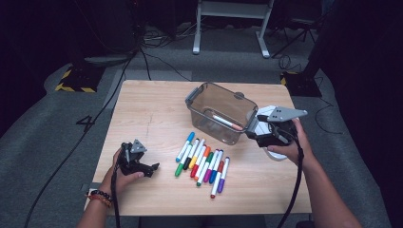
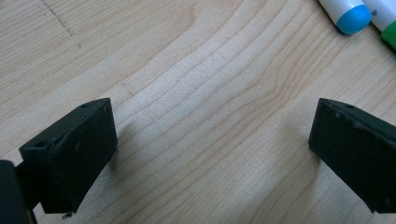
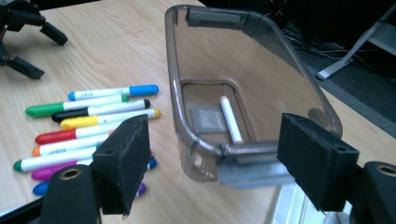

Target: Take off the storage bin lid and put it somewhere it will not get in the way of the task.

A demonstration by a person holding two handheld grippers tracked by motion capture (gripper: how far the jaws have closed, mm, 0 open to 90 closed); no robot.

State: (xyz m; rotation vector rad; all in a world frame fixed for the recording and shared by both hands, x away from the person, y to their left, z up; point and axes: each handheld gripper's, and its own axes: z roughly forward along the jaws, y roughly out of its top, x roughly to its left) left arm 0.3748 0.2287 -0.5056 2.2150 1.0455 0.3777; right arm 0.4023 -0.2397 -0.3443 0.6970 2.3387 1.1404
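Both grippers, left and right, gape empty; one marker lies in the bin, about ten markers wait on the table.

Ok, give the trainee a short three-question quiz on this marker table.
1. True or false: one marker already lies inside the clear plastic bin.
2. Which gripper is at the bin's near end? A) the left gripper B) the right gripper
3. Fill in: the blue-capped marker lies at the ____ end of the row of markers on the wooden table, seen from the high view.

Key:
1. True; it rests on the bin's floor.
2. B; its jaws stand open and hold nothing, with the bin's grey handle just ahead of them.
3. Left.
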